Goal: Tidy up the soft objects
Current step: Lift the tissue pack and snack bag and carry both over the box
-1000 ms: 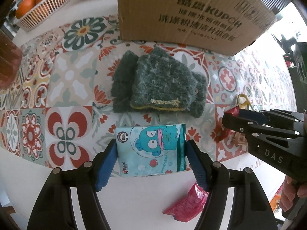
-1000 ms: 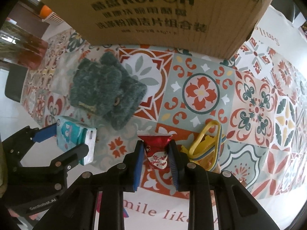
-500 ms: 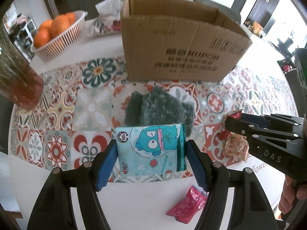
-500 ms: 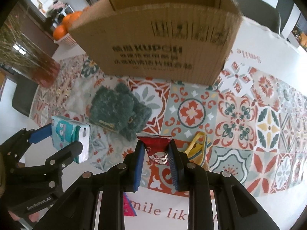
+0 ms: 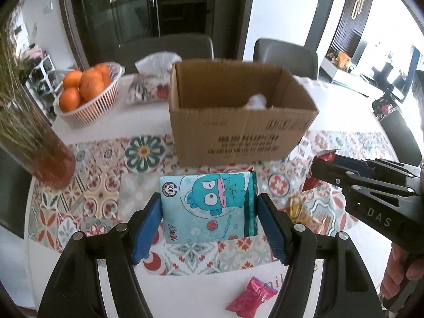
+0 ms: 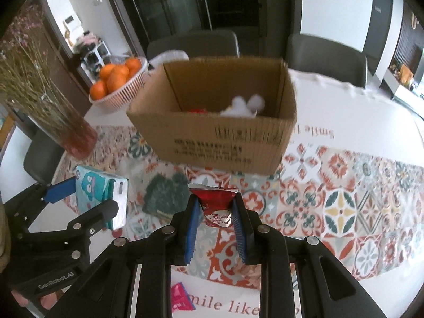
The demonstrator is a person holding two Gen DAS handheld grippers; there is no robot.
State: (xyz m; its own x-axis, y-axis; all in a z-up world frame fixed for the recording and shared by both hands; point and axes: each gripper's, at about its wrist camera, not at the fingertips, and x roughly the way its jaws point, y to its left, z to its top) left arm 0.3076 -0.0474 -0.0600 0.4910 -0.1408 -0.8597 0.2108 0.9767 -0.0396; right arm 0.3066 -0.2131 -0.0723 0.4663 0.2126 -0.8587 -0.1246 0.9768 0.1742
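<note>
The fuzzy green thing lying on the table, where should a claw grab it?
Probably from straight above, pinching across the narrower middle of the fuzzy green thing. It lies flat and floppy on the cloth, so no edge sticks up to catch from the side. Both claws are full now: the left claw holds the tissue pack, the right claw a red packet.

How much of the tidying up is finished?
Some is done: white fluff and something red already lie in the box. In hand: the left hand-held gripper holds a tissue pack, and the right hand-held gripper holds a red packet. Left on the table: the green hat, a pink packet and a yellow item.
</note>
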